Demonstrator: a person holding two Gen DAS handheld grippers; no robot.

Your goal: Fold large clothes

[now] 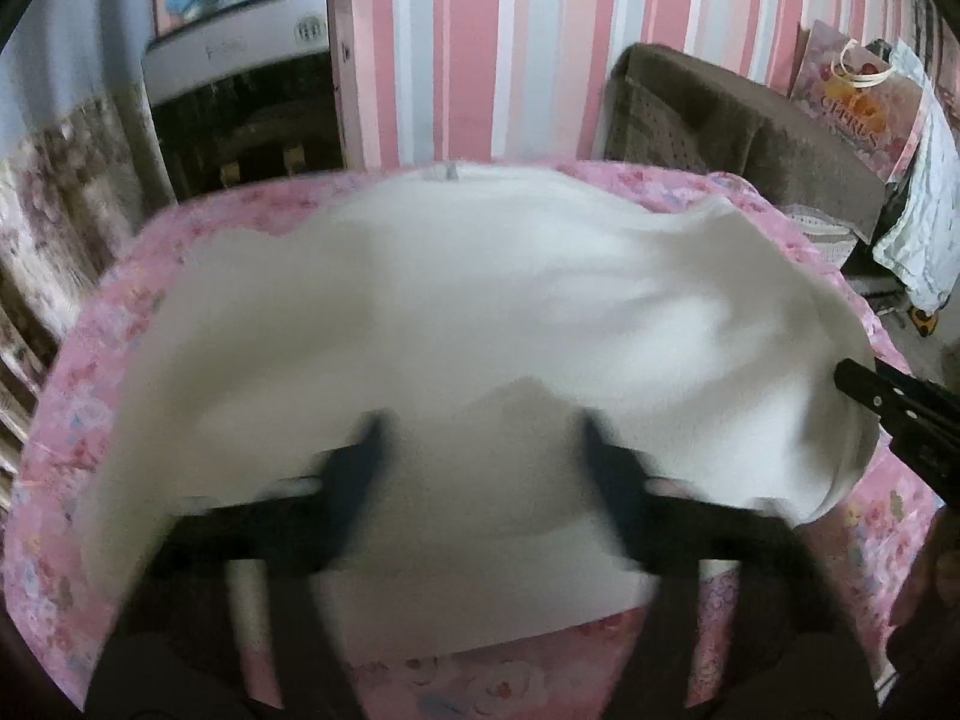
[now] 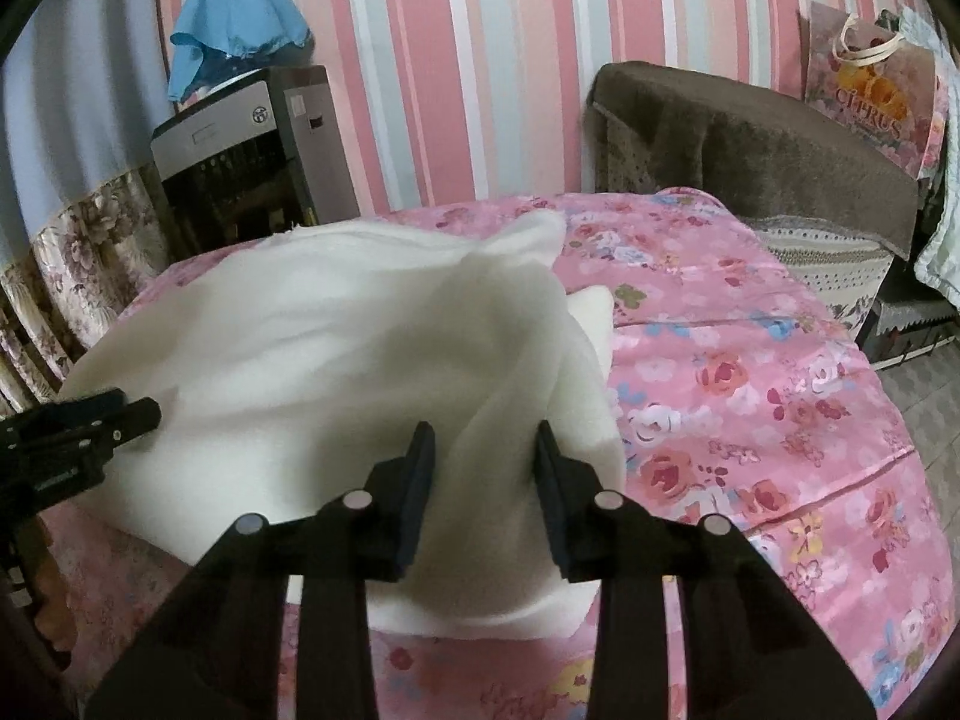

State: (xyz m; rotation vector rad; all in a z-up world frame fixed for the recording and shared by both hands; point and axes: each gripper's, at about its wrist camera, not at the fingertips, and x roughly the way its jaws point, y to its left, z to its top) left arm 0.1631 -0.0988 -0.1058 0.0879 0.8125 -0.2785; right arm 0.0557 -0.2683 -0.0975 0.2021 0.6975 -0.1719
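Note:
A large white cloth [image 1: 450, 300] lies bunched on a bed with a pink floral sheet [image 1: 90, 372]. My left gripper [image 1: 483, 438], blurred, hangs over the cloth's near part. Its jaws stand apart with cloth lying across the gap, not pinched. In the right wrist view the white cloth [image 2: 300, 348] covers the left half of the pink sheet [image 2: 750, 390]. My right gripper [image 2: 486, 450] has a raised fold of the cloth's right edge between its jaws, touching both pads. The left gripper [image 2: 120, 414] shows at the left edge, and the right gripper [image 1: 888, 402] at the far right.
A brown upholstered seat [image 2: 750, 138] stands beyond the bed on the right, with a floral gift bag [image 2: 870, 84] behind it. A grey appliance [image 2: 240, 150] topped by a blue cloth [image 2: 234, 30] stands by the striped wall. A floral curtain [image 2: 72, 240] hangs at the left.

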